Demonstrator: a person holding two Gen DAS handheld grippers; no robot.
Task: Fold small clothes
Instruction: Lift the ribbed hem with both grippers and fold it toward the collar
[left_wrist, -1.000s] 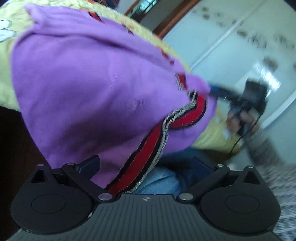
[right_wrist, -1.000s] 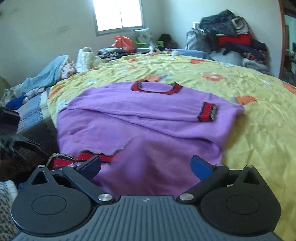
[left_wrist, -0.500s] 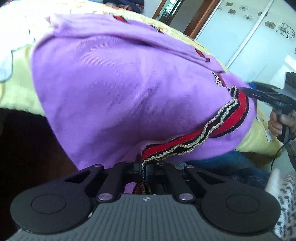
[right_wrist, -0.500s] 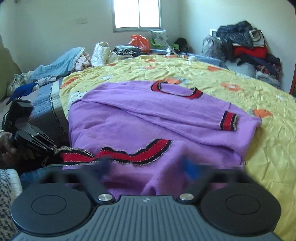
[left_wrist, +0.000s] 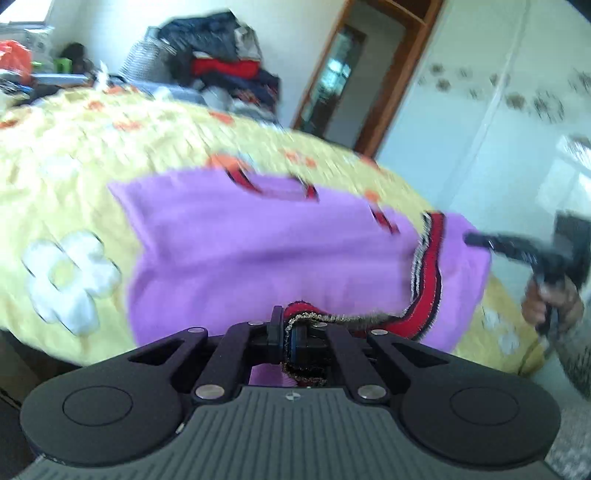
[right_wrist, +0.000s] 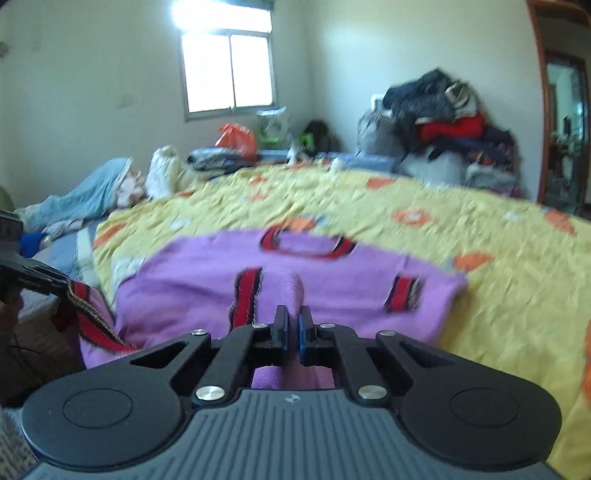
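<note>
Now left hand-held gripper (left_wrist: 286, 328) clenched on purple sweater (left_wrist: 258, 243) hem, right hand-held gripper (right_wrist: 293, 328) pinching its fold

1. No readable text, label, brand name or number in either wrist view.
2. Only mark: a small pale round emblem, no letters, moulded on the ribbed grey body of each hand-held gripper, left (left_wrist: 286, 332) and right (right_wrist: 293, 334).
3. Far clutter is too blurred for any print.
</note>
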